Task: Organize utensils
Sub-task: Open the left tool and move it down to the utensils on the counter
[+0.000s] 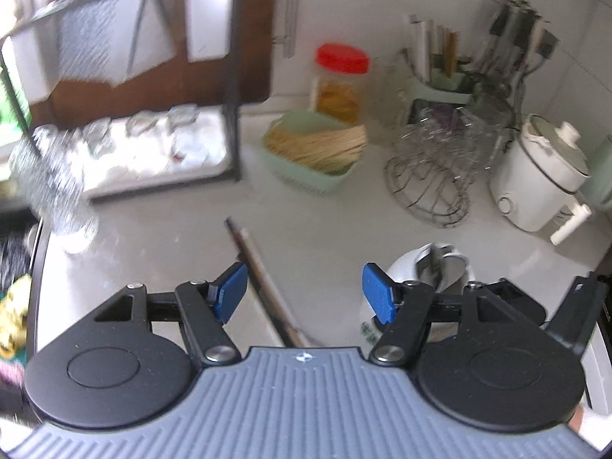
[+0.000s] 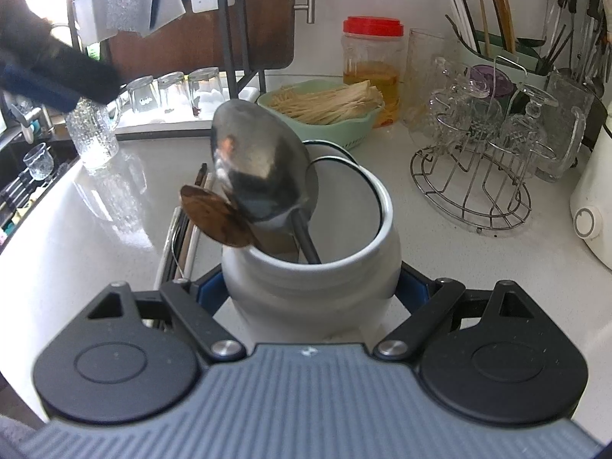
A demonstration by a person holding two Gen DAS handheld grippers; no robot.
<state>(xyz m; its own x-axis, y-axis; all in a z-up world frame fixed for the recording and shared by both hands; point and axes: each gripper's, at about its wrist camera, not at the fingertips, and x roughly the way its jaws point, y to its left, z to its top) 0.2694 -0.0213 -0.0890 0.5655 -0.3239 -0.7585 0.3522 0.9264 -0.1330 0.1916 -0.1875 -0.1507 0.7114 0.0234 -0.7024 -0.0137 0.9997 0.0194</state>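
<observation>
Right gripper point(image 2: 311, 294): closed around the lower body of the white ceramic holder point(image 2: 317, 267), a blue pad pressing each side.
Holder contents: a large metal spoon point(image 2: 256, 160), bowl up, leaning toward the far left rim; a smaller wooden spoon point(image 2: 214, 216) resting against the left rim; a dark handle running down inside.
Left gripper point(image 1: 304, 292): jaws apart, nothing between the blue pads (this view is blurred).
Loose utensils: chopsticks point(image 1: 264, 279) lie on the white counter point(image 1: 172, 252) just beside the left gripper's left pad, to the left of the holder.
Mid counter: green basket point(image 2: 325, 114) of pale sticks beyond the holder; wire rack point(image 2: 474, 187) with upturned glasses to its right.
Far back: red-lidded jar point(image 2: 373, 69); a caddy of upright chopsticks point(image 2: 493, 19) against the wall.
</observation>
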